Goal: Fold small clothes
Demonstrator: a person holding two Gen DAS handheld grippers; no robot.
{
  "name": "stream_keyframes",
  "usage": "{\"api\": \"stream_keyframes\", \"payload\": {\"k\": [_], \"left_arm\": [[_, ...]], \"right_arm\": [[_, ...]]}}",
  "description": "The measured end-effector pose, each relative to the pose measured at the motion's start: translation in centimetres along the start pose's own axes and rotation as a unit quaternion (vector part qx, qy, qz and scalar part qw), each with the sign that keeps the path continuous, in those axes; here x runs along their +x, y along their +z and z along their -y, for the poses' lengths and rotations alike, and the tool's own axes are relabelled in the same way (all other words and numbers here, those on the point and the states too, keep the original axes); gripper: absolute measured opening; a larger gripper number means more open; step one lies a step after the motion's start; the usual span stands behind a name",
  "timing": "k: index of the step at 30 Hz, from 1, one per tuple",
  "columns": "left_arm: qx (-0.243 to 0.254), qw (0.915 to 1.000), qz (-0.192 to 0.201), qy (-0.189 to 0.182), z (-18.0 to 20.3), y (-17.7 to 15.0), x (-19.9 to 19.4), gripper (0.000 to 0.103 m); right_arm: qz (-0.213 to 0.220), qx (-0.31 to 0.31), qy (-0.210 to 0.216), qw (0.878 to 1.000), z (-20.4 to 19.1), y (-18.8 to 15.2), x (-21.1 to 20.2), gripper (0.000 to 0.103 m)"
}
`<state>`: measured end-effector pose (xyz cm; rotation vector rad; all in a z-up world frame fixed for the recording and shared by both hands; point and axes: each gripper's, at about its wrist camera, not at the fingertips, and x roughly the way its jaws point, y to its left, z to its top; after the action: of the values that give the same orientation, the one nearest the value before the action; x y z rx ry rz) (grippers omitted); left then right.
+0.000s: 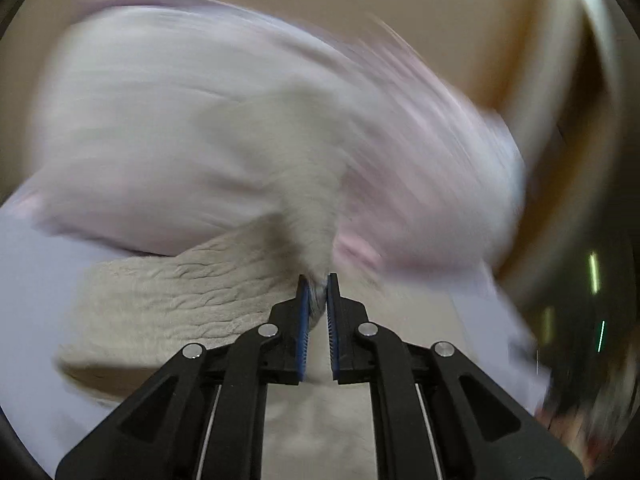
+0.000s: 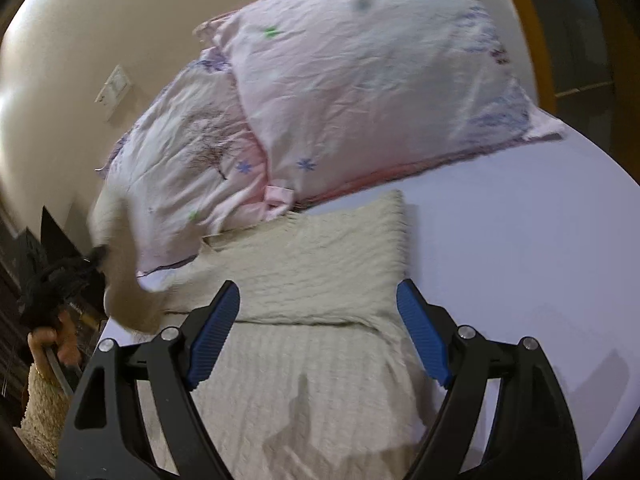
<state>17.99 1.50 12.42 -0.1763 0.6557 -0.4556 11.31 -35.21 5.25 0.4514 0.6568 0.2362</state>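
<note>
A cream knit garment (image 2: 304,280) is spread on a bed (image 2: 520,280) covered with a pale lilac sheet. In the right wrist view it fills the lower centre of the frame, its textured body running from the bottom edge up to a straight upper edge near the middle. A fold line crosses it just above the right gripper (image 2: 318,332), whose jaws are spread wide with nothing between them; the blue pads (image 2: 420,336) hang over the knit.

Toward the left edge of that view a part of the garment is lifted off the bed, blurred, and is held by the left gripper (image 2: 96,258), seen there only as a dark shape. Below it a hand (image 2: 56,340) with a fuzzy cream cuff is visible.

In the left wrist view the left gripper (image 1: 318,284) is seen at lower centre, its jaws closed on a bunched piece of the cream knit (image 1: 180,300). The rest of the cloth trails to the lower left of the frame over the lilac sheet.

Two pink patterned pillows (image 2: 360,92) lie at the upper centre of the right wrist view, just behind the garment and touching its upper edge. A wall switch (image 2: 114,86) is seen at the upper left
</note>
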Motion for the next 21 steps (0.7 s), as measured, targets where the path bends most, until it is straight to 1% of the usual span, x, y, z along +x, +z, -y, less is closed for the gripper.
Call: {"api": "stream_keyframes", "payload": {"k": [1,2,3,4,6,7,9,10,11,12,13,14,15,16,18,20,21], "left_arm": [[0.035,0.9978,-0.049,-0.029,3.3,-1.5,2.5,0.008],[0.044,0.9948,-0.080,-0.045,4.6,-2.5,3.7,0.008],[0.045,0.9921,-0.104,-0.055,5.3,-3.4,4.4,0.008],[0.040,0.9895,-0.123,-0.064,5.4,-4.7,4.1,0.008],[0.031,0.9901,-0.124,-0.058,4.3,-5.8,2.4,0.009],[0.027,0.9911,-0.120,-0.050,3.3,-6.4,0.8,0.009],[0.013,0.9927,-0.113,-0.039,0.9,-8.3,-3.6,0.009],[0.005,0.9929,-0.113,-0.038,-0.4,-9.1,-5.4,0.010],[-0.008,0.9926,-0.114,-0.042,-1.6,-10.2,-7.6,0.014],[-0.019,0.9918,-0.117,-0.047,-2.8,-10.9,-9.0,0.023],[-0.042,0.9903,-0.121,-0.054,-4.3,-12.4,-11.1,0.029],[-0.066,0.9890,-0.119,-0.056,-5.7,-13.9,-13.1,0.039],[-0.076,0.9882,-0.120,-0.058,-6.2,-14.7,-14.0,0.041],[-0.094,0.9863,-0.123,-0.059,-7.0,-16.4,-15.7,0.042],[-0.125,0.9809,-0.138,-0.056,-8.2,-19.4,-17.7,0.043],[-0.146,0.9757,-0.156,-0.049,-8.9,-21.7,-18.3,0.043],[-0.152,0.9739,-0.161,-0.049,-9.1,-22.3,-18.2,0.043]], "right_arm": [[-0.003,0.005,-0.003,1.000,0.4,-0.2,-0.3,0.081],[-0.007,0.011,-0.003,1.000,0.9,-0.4,-0.8,0.081],[-0.009,0.013,0.001,1.000,1.3,-0.6,-1.5,0.081],[-0.010,0.011,0.005,1.000,1.7,-0.9,-2.4,0.081],[-0.019,0.008,0.013,1.000,2.2,-1.4,-3.8,0.081],[-0.025,0.008,0.024,0.999,2.4,-1.8,-4.5,0.082],[-0.052,0.012,0.072,0.996,2.9,-3.2,-6.4,0.084],[-0.065,0.014,0.097,0.993,3.1,-4.0,-7.2,0.084],[-0.074,0.016,0.116,0.990,3.2,-4.6,-7.8,0.084],[-0.092,0.018,0.149,0.984,3.3,-5.9,-8.7,0.084],[-0.105,0.018,0.169,0.980,3.4,-6.7,-9.3,0.084],[-0.128,0.018,0.196,0.972,3.5,-8.2,-10.2,0.084],[-0.145,0.019,0.208,0.967,3.6,-9.4,-10.7,0.084],[-0.169,0.023,0.211,0.962,3.8,-11.0,-11.4,0.084],[-0.197,0.042,0.206,0.958,4.5,-13.0,-11.7,0.083],[-0.222,0.088,0.200,0.950,5.8,-14.9,-11.3,0.080],[-0.229,0.123,0.205,0.944,6.7,-15.7,-10.7,0.077]]}}
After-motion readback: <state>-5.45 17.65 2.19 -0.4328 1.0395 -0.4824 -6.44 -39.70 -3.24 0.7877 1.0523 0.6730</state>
